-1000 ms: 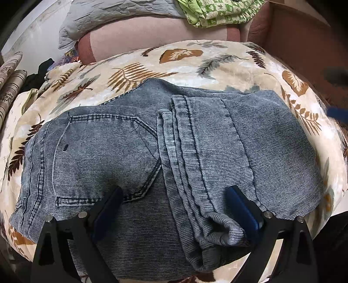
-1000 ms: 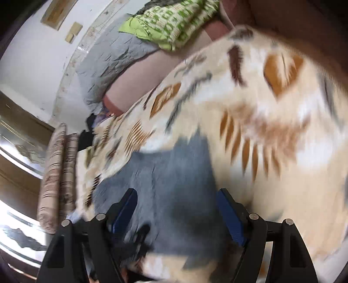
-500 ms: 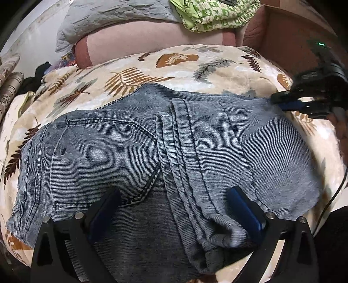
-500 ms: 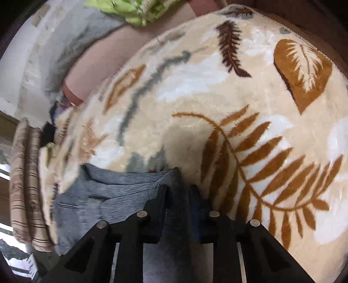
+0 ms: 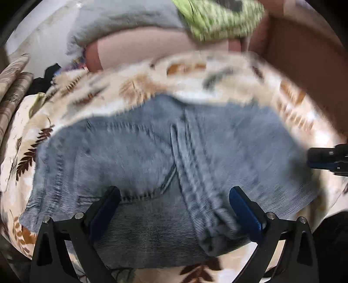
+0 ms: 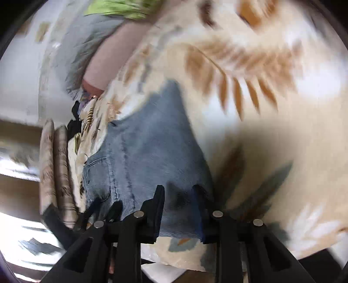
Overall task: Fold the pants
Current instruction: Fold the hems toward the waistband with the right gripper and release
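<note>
Lying folded across the leaf-print blanket [image 5: 134, 87], the blue jeans [image 5: 152, 156] fill the middle of the left wrist view, back pocket to the left and a thick stitched seam running down the centre. The left claw [image 5: 174, 206] stands wide over the near edge of the denim, one blue-padded finger on either side of that seam, and neither pad is pressing on cloth. The right claw [image 6: 178, 209] is at the right-hand edge of the jeans, its fingers narrow and easing apart, with the corner of the denim lying between them; the blur makes it hard to say whether the pads touch it. From the left camera that right claw shows as a dark shape at the far right edge. Behind the blanket sit a grey quilt [image 5: 121, 24] and a green patterned cloth [image 5: 219, 19], both blurred.
</note>
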{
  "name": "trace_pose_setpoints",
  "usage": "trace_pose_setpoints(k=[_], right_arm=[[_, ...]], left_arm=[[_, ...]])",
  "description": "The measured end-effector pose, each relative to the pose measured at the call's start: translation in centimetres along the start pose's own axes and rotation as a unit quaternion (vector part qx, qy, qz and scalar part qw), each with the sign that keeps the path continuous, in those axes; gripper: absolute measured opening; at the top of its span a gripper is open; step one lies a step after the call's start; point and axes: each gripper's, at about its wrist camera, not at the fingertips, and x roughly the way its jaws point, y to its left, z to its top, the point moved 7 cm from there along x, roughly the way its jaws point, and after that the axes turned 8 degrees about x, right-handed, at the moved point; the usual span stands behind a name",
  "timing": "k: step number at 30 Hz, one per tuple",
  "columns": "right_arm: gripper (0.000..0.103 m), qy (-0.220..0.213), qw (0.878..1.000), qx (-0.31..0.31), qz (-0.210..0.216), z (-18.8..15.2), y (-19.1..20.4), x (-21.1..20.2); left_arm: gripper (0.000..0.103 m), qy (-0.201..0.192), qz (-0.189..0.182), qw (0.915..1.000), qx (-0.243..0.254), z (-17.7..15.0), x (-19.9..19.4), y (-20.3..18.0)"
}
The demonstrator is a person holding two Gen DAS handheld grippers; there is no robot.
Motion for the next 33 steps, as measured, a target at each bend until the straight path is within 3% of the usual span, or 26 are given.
trace_pose_setpoints(k=[2, 4, 5, 6, 7, 9, 11, 15, 18, 21, 24, 26, 28, 33], right_arm=[[0.032, -0.006, 1.0, -0.013, 0.021, 1.7, 2.4, -0.6], [0.036, -0.007, 0.999, -0.015, 0.038, 3.4, 3.9, -0.3], [0.045, 0.0, 0.999, -0.017, 0.045, 3.9, 4.4, 0.1], [0.053, 0.005, 0.999, -0.026, 0.035, 5.0, 4.4, 1.5], [0.063, 0.005, 0.999, -0.03, -0.014, 6.1, 3.2, 3.4], [0.061, 0.027, 0.995, 0.004, -0.097, 7.5, 0.6, 6.7], [0.061, 0.011, 0.995, 0.006, -0.096, 8.2, 1.2, 6.0], [0.061, -0.024, 0.989, -0.11, -0.099, 9.1, 8.2, 4.3], [0.061, 0.012, 0.971, -0.215, -0.101, 8.3, 13.3, 7.0], [0.055, 0.071, 0.95, -0.278, -0.124, 6.9, 15.5, 12.0], [0.038, 0.109, 0.934, -0.303, -0.159, 6.7, 15.1, 16.2], [0.012, 0.117, 0.927, -0.305, -0.186, 7.2, 14.1, 17.5], [0.002, 0.101, 0.927, -0.31, -0.188, 7.8, 14.6, 17.2], [0.002, 0.09, 0.926, -0.306, -0.204, 8.5, 14.0, 18.3]], left_arm=[[0.101, -0.011, -0.006, 0.9999, 0.005, 0.4, -0.3, -0.3], [0.101, 0.035, -0.007, 0.9989, 0.03, -0.8, 1.9, -1.1], [0.101, 0.057, -0.006, 0.9977, 0.036, -1.6, 3.0, -1.2], [0.101, 0.055, -0.009, 0.998, 0.03, -1.9, 3.5, -1.2], [0.101, 0.043, -0.012, 0.9988, 0.023, -1.7, 3.1, -0.9], [0.101, 0.024, -0.035, 0.9991, 0.006, -1.2, 1.4, -0.4], [0.101, -0.011, -0.035, 0.9993, 0.0, -0.6, -0.3, 0.7], [0.101, -0.039, -0.031, 0.9975, -0.05, -1.0, -1.4, 4.1], [0.101, -0.052, -0.036, 0.9928, -0.102, -1.4, -1.2, 6.7], [0.101, -0.068, -0.034, 0.9889, -0.128, -1.9, -1.3, 8.1], [0.101, -0.076, -0.04, 0.9859, -0.144, -1.9, -0.8, 9.1], [0.101, -0.075, -0.044, 0.9857, -0.145, -2.0, -0.4, 9.5], [0.101, -0.07, -0.047, 0.9862, -0.143, -2.1, -0.1, 9.5], [0.101, -0.076, -0.063, 0.9866, -0.13, -1.8, 0.0, 8.9]])
